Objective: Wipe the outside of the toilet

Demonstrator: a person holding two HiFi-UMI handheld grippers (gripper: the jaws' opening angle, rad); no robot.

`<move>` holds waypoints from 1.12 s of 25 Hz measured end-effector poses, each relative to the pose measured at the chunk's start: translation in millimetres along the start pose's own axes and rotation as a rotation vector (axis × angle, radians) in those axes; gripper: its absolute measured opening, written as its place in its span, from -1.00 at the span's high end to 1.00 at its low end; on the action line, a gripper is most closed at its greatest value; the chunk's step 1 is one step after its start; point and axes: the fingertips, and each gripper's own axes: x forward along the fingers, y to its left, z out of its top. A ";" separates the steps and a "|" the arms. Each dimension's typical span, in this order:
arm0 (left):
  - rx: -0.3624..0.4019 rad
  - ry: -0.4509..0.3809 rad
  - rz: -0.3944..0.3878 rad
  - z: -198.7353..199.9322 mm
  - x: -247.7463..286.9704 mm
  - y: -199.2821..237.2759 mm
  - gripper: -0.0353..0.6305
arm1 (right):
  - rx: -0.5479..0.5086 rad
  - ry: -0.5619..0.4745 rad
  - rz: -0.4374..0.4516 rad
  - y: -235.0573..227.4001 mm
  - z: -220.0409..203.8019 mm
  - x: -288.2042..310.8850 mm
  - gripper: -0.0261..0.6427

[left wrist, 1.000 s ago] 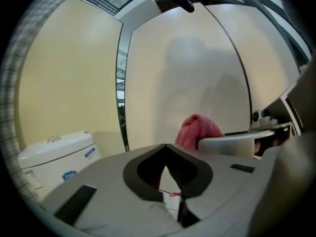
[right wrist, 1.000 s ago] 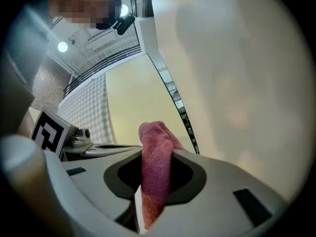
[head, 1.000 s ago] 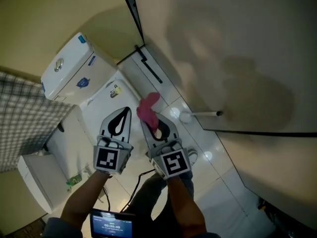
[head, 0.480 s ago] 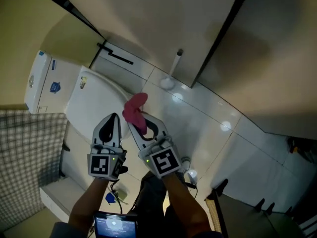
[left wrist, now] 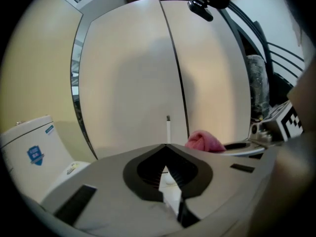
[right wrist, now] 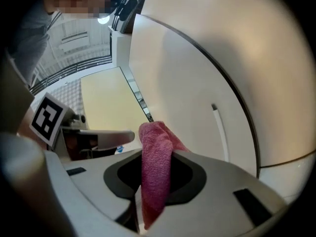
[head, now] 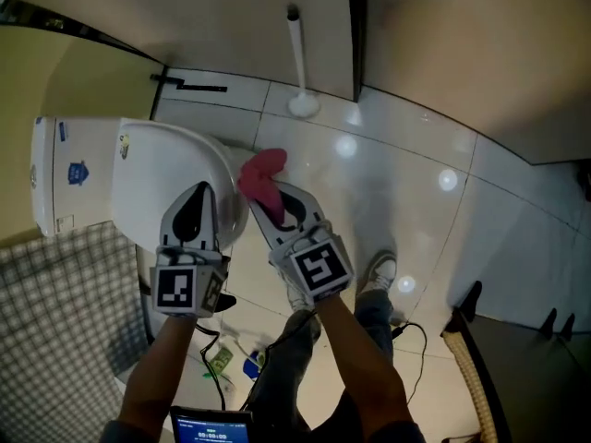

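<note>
The right gripper (head: 270, 212) is closed on a pink cloth (head: 261, 173), held just beside the toilet (head: 148, 160) bowl. The left gripper (head: 199, 197) is closed and empty, over the lid. The cloth looks soft and light and will probably fold when pressed, so a grip near its middle suits. Around are a glossy tiled floor (head: 416, 192) and a toilet brush (head: 297, 63) at the wall.

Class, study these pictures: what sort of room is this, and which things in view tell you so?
Most likely a small bathroom or toilet cubicle: a white toilet with its tank stands on a glossy tiled floor, and a long-handled toilet brush stands by the wall.
</note>
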 end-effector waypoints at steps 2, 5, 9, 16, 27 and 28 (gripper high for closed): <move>0.052 -0.034 -0.047 -9.6 8.4 1.7 0.87 | 0.003 -0.026 -0.026 -16.2 -32.6 15.7 0.65; 0.149 -0.089 -0.121 -27.7 22.0 -0.9 0.87 | 0.031 -0.085 -0.087 -44.9 -84.0 41.2 0.65; 0.229 -0.175 -0.188 -45.1 27.1 -19.1 0.87 | 0.043 -0.135 -0.106 -47.2 -153.6 60.9 0.65; 0.253 -0.235 -0.320 -65.6 -2.9 -87.2 0.87 | 0.146 -0.081 -0.114 0.1 -229.9 22.7 0.64; 0.218 -0.075 -0.277 -177.1 -45.4 -122.9 0.87 | 0.125 0.020 0.026 46.0 -303.1 -23.6 0.64; 0.205 -0.069 -0.270 -183.3 -44.2 -123.5 0.88 | 0.127 0.020 0.012 37.5 -304.0 -26.9 0.64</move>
